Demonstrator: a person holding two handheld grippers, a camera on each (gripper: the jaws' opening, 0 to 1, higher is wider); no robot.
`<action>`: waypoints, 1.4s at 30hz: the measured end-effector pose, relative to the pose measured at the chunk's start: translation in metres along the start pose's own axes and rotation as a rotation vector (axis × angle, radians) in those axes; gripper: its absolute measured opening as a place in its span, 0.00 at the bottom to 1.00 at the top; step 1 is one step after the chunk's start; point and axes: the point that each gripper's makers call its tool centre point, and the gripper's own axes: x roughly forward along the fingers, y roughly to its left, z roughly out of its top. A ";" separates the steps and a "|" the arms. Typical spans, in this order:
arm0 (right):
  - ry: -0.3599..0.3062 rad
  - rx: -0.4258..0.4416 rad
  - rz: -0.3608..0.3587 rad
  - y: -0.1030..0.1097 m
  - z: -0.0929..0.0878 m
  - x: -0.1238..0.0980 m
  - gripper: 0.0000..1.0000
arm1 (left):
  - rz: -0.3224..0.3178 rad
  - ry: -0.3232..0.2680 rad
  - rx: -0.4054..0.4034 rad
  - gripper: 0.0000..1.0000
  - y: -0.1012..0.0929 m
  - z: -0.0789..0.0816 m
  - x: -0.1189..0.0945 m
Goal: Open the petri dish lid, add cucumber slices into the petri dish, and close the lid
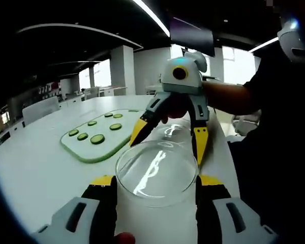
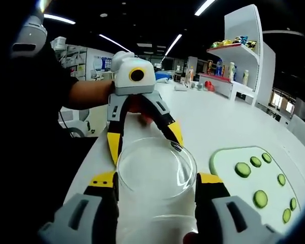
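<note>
Left gripper [image 1: 155,185] clamped on round clear glass petri dish [image 1: 156,173]; right gripper [image 2: 156,184] clamped on another clear glass piece [image 2: 155,168]. Green cucumber slices [image 1: 97,139] on pale-green cutting board [image 1: 86,150] beside dish.

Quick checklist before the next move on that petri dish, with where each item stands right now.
1. Left gripper jaws either side of the petri dish: ok.
2. Right gripper jaws either side of the dish: ok.
3. Either grip firm on the glass: cannot tell.
4. Lid already off the base: cannot tell, the glass is clear.
5. Cucumber slices waiting on the green board: ok.
6. Slices in the dish: not ok, none yet.
</note>
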 end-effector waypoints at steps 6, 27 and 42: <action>-0.006 0.013 0.007 0.004 0.001 0.004 0.62 | -0.001 0.003 -0.001 0.64 0.000 0.000 0.000; -0.058 0.056 -0.093 -0.011 0.012 -0.038 0.55 | 0.124 -0.165 -0.103 0.69 0.013 0.029 -0.021; 0.003 0.042 -0.176 -0.052 0.022 -0.062 0.43 | 0.378 -0.312 -0.289 0.74 -0.010 0.051 -0.058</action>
